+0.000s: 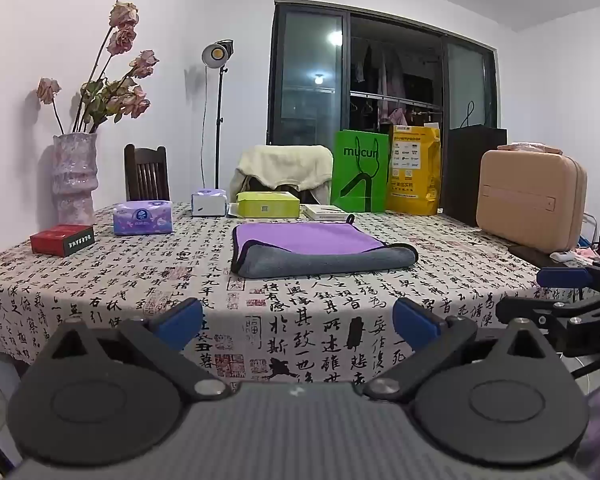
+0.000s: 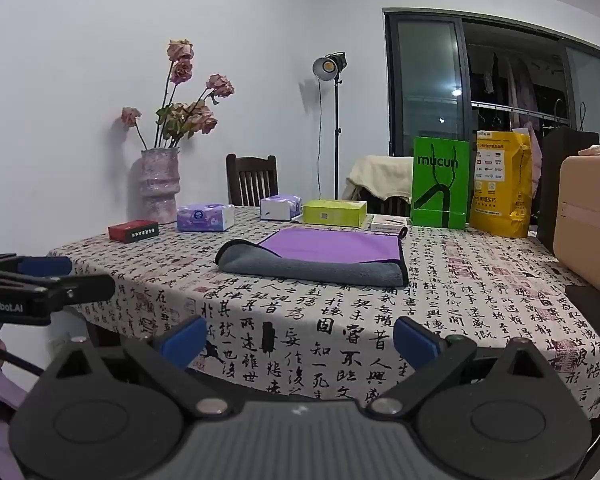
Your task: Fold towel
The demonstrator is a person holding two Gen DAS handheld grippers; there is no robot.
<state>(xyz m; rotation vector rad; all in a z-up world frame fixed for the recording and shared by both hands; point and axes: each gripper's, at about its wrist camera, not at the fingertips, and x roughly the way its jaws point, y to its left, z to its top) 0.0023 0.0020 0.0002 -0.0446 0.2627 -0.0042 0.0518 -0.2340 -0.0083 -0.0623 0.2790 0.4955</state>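
Centrally, folded towel (image 1: 320, 250) on calligraphy tablecloth (image 1: 100, 292); both tools (image 1: 298, 320) (image 2: 298, 338) wide, empty; window (image 1: 384, 76) seemingly dark.

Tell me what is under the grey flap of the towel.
The grey flap is folded over the towel's purple face, which shows beyond it; the part beneath the flap is hidden. Under the towel lies the calligraphy tablecloth. Both grippers are open, away from it.

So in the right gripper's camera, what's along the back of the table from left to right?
Red box → vase → purple tissue pack → white tissue box → yellow-green box → green bag → yellow bag.
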